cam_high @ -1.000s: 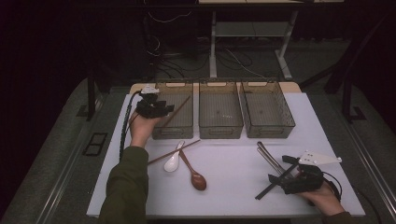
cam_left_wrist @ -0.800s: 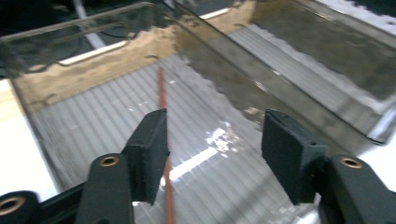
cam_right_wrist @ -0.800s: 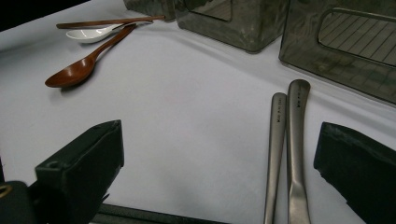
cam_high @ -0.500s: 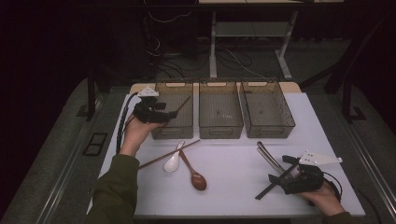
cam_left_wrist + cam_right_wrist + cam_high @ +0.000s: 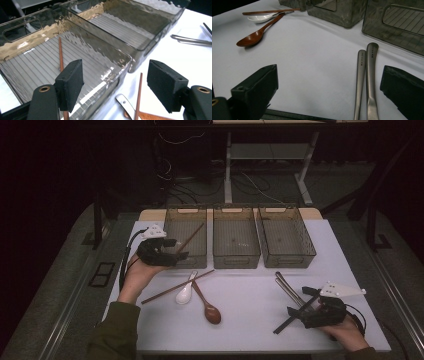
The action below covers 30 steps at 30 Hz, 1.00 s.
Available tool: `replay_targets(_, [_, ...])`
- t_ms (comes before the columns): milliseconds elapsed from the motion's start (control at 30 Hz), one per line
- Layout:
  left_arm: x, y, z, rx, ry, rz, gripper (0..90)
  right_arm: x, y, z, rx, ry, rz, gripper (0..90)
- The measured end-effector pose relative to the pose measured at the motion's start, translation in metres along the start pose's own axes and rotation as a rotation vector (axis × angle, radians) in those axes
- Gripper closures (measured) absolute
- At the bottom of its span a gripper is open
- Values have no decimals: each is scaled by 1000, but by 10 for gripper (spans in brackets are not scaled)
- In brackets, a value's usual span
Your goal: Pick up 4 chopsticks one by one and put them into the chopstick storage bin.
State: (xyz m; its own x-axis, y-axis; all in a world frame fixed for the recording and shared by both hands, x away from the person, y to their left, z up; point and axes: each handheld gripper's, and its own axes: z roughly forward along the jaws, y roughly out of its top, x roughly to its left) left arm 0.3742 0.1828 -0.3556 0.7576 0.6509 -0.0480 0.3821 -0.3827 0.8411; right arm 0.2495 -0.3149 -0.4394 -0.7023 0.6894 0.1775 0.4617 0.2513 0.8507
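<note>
- The place reads as a lab or recording studio rather than a home or kitchen.
- A white tabletop [image 5: 250, 320] stands alone on a grey carpeted floor [image 5: 65, 285], with the surroundings dark.
- Loose cables [image 5: 185, 185] lie on the floor behind it, beside the metal legs of another desk [image 5: 228, 175].
- Three identical smoked-plastic bins [image 5: 236, 242] sit in a neat row, with cutlery laid out as for a staged trial.

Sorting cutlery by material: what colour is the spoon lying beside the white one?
Reddish-brown, like wood: the brown spoon, clearest in the right gripper view.
</note>
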Motion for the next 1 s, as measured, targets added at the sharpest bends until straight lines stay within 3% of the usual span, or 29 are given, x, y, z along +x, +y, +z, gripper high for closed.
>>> replay_targets(167, [-6, -13, -9, 0, 0, 14, 337, 0, 0, 0, 4, 0, 3, 12])
replay_targets(500, [-17, -43, -16, 9, -47, 22, 466, 0, 0, 0, 7, 2, 5, 12])
replay_targets(733, [-19, -64, -21, 21, -56, 39, 589, 0, -1, -1, 3, 0, 11, 12])
replay_targets(800, [-18, -69, -20, 36, -55, 53, 614, 0, -1, -1, 0, -3, 13, 12])
replay_targets(1000, [-9, -85, -13, 111, -93, 35, 669, 1, -1, -1, 6, -2, 0, 12])
